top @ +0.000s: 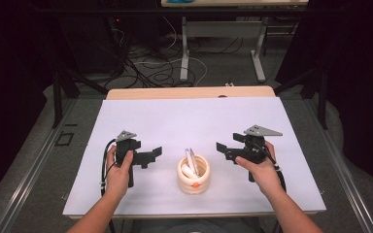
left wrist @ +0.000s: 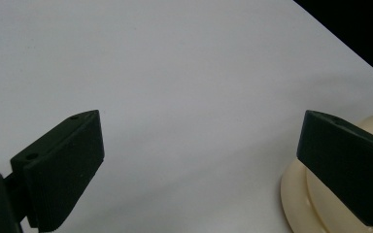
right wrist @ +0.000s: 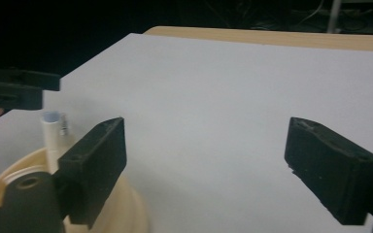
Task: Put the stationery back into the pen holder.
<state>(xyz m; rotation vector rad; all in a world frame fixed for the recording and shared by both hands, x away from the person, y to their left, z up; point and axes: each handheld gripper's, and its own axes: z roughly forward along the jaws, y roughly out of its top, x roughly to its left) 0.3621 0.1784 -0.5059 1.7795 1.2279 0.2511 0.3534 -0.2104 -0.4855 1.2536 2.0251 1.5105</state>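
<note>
Cup (top: 194, 175), cream and ribbed, stands on the white sheet (top: 175, 116) near the front edge, between the two grippers and touching neither; white tube (top: 190, 162) leans inside it, top poking above the rim, small orange spot low on the cup's front; left gripper (top: 156, 153) just to the cup's left, jaws wide, nothing between them; in the left gripper view the cup's rim (left wrist: 296, 194) sits behind the right-hand jaw, bare sheet in the gap; right gripper (top: 222, 148) to the cup's right, jaws spread wide and empty; in the right gripper view cup (right wrist: 126, 213) and tube (right wrist: 51, 133) lie behind the left-hand jaw, outside the gap; both hands grip the handles, jaws pointing inward toward the cup
</note>
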